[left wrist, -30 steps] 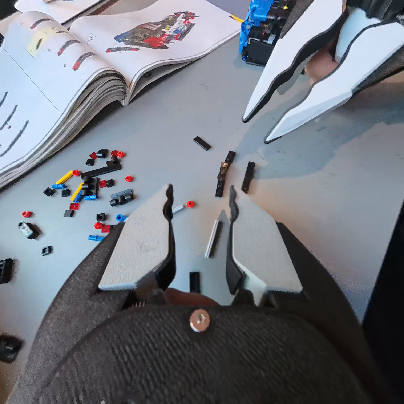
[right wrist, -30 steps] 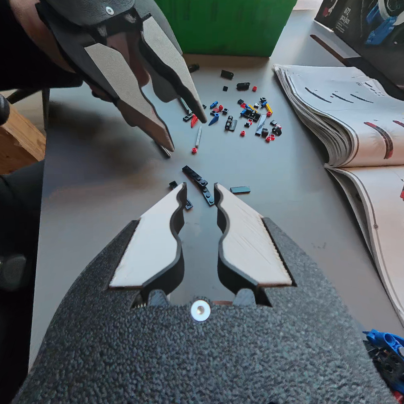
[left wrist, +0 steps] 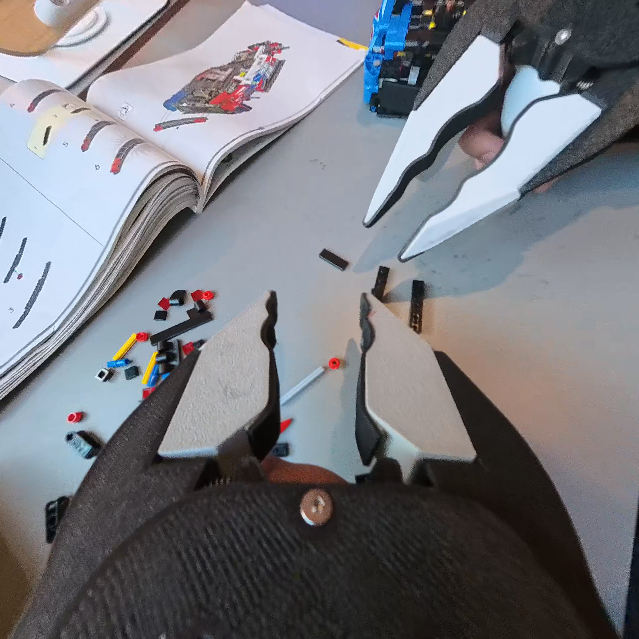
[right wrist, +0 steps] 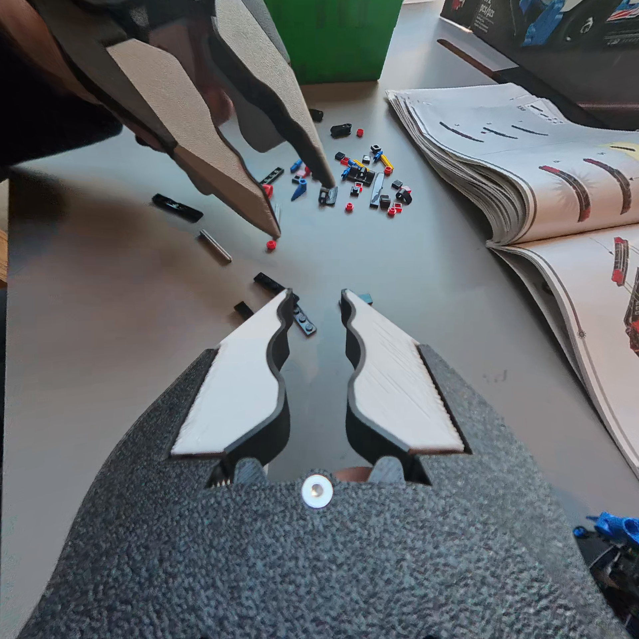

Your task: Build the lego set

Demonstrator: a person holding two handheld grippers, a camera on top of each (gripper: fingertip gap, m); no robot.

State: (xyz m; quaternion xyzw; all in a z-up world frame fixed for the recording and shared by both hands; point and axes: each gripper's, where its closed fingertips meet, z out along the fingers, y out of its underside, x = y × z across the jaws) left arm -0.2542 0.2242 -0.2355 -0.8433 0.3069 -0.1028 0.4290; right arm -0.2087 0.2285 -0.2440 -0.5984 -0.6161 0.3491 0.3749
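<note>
Picking parts: both tools, left [left wrist: 316,301] and right [right wrist: 315,294], hover spread and empty over black plates [right wrist: 304,320] on the desk [right wrist: 397,262]; next, pinch one.

Matt grey table [left wrist: 518,345]; paper manual [left wrist: 103,193]; glossy plastic bricks [right wrist: 366,179]; rough-grained black gripper body [right wrist: 311,570].

My left gripper [left wrist: 318,301] has grey fingers in a black textured shell; my right gripper [right wrist: 316,294] has white ones. The table [left wrist: 518,345] is plain grey. Loose pieces [right wrist: 366,176] are black, red, blue and yellow. The bin [right wrist: 332,38] is green.
</note>
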